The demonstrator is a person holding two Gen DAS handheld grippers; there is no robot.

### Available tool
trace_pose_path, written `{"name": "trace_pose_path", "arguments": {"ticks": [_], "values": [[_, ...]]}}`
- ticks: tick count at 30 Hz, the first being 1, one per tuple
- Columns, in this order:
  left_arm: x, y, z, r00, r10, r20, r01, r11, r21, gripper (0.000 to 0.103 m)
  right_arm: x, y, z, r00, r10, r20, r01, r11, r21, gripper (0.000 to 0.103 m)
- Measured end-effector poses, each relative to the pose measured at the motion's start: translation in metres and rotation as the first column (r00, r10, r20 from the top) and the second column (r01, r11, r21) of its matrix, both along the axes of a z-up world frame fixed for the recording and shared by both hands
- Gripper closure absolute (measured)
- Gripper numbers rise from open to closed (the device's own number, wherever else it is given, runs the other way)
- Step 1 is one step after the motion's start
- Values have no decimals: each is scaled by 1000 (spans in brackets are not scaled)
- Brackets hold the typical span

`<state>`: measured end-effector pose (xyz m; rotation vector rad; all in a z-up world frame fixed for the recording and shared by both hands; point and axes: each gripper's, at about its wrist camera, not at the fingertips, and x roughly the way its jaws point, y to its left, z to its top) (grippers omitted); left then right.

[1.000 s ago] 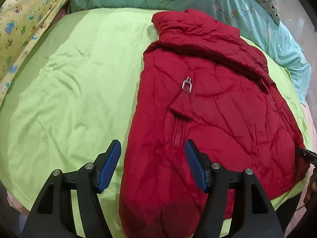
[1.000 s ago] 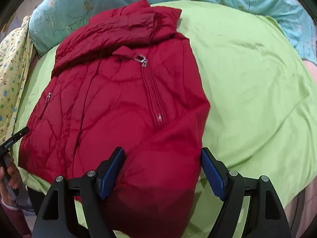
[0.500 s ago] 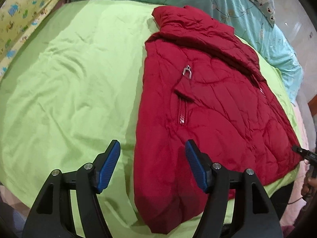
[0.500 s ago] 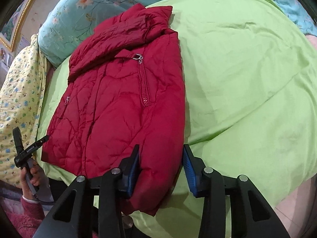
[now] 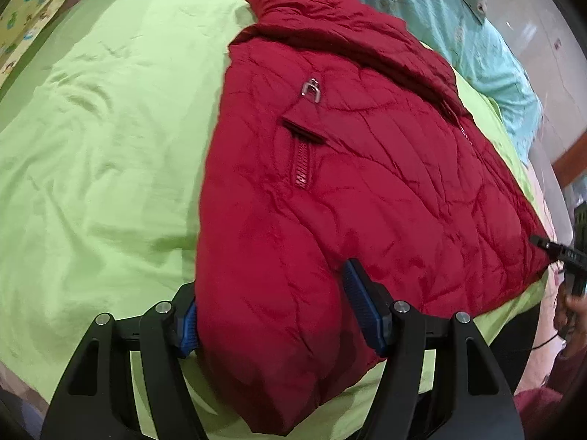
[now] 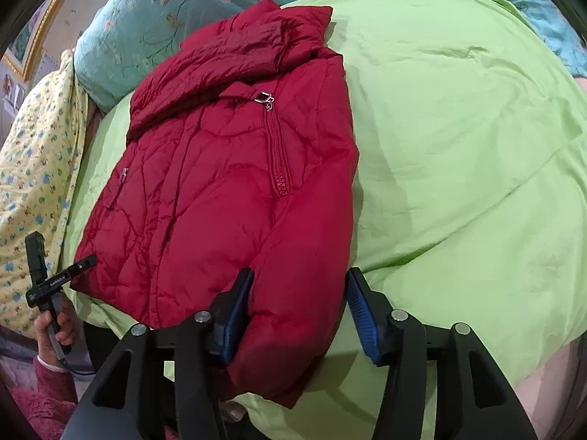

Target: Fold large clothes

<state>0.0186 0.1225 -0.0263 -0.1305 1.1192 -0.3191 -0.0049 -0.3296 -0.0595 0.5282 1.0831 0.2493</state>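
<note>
red jacket (image 5: 330, 190) near bed edge, green sheet (image 6: 458, 128) beside; jaws apart

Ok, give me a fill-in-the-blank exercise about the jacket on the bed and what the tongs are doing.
1. The padded jacket is ____ in colour.
2. It lies on a ____ bedsheet.
3. Both the left tongs and the right tongs are ____, with jacket fabric between the pads.
4. The metal zipper pull sits near the ____.

Missing words: red; green; open; collar
</note>
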Motion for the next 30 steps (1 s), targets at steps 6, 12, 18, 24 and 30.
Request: {"name": "trace_pose_path", "arguments": {"ticks": [6,12,18,24,30], "values": [[-3,-3,-3,999,-33,19,33,999,-11,43,3,-2,-3,1000,18,-15,-18,1000,23,48],[-5,-9,1,996,-68,50,70,997,-30,72,-2,-2,-2,999,44,25,-45,998,54,64],[-7,-2,14,993,-50,105,61,992,-108,83,-9,-1,6,993,26,114,-35,996,85,76],[-8,1,29,988,-30,154,55,985,-162,85,-10,-2,21,981,3,193,-26,993,112,78],[-8,3,33,986,-22,166,52,982,-183,85,-10,-9,19,977,-19,213,-18,985,171,79]]}}
